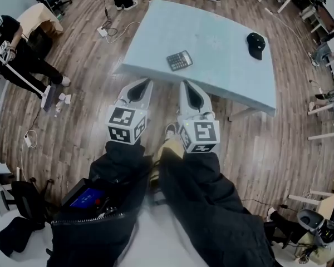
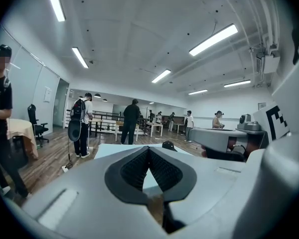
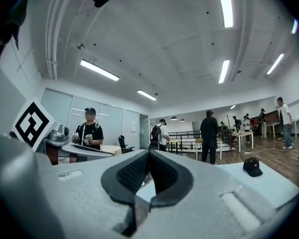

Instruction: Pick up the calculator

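Observation:
The dark calculator (image 1: 179, 60) lies flat near the front edge of the light blue table (image 1: 222, 32). Both grippers hover side by side over the wooden floor, short of that edge and pointing at the table. My left gripper (image 1: 145, 82) is just left of the calculator's line and my right gripper (image 1: 186, 84) just right of it. In the left gripper view the left gripper (image 2: 149, 149) is shut with nothing in it. The right gripper view shows the right gripper (image 3: 149, 153) shut and empty too. The calculator is hidden behind the jaws in both gripper views.
A black cap (image 1: 256, 43) lies at the table's far right, also visible as the cap (image 3: 252, 166). A person (image 1: 11, 49) stands at the left, with papers on the floor nearby. A power strip with cable (image 1: 103, 31) lies beyond the table's left corner. More people and desks fill the room behind.

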Motion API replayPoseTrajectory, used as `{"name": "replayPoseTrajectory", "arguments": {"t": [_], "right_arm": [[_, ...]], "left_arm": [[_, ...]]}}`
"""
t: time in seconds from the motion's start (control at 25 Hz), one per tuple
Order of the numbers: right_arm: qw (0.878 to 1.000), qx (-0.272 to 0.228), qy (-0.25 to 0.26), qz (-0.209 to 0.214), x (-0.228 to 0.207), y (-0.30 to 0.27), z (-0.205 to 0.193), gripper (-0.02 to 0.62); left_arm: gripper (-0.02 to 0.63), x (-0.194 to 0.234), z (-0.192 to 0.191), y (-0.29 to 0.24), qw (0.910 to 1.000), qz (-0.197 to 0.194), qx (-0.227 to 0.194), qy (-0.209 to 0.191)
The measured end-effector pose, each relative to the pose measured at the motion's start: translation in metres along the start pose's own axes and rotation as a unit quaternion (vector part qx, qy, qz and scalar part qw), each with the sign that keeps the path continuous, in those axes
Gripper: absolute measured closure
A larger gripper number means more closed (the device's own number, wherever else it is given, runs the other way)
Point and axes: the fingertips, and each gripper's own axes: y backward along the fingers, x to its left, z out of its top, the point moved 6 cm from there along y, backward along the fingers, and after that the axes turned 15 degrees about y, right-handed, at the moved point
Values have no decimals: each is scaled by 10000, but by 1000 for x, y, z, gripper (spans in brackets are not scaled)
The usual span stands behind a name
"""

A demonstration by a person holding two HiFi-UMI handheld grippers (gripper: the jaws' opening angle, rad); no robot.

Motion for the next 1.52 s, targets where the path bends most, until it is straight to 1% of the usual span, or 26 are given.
{"name": "replayPoseTrajectory", "arguments": {"t": [0.24,0.44,0.56,0.68,0.92,1.12,1.36,1.52], "right_arm": [[9996,-53,-97,279,-68,-74,-13,594],[9982,-26,-150,584,-93,-119,-12,594],[9969,48,-209,752,-112,-148,-24,594],[9962,169,-304,798,-134,-167,-39,594],[9948,442,-486,775,-160,-187,-63,594],[9920,775,-690,717,-171,-195,-89,594],[9856,1313,-868,612,-166,-197,-120,594],[9778,1776,-920,620,-162,-214,-149,594]], "left_arm": [[612,7,26,-90,9999,108,-24,-41],[612,17,50,-131,9996,262,-40,-24],[612,27,55,-163,9993,369,9,7],[612,31,55,-193,9991,422,100,33],[612,41,49,-225,9981,498,343,133],[612,51,34,-241,9963,547,617,229],[612,71,7,-245,9921,539,1021,485],[612,94,-14,-268,9876,456,1319,712]]}}
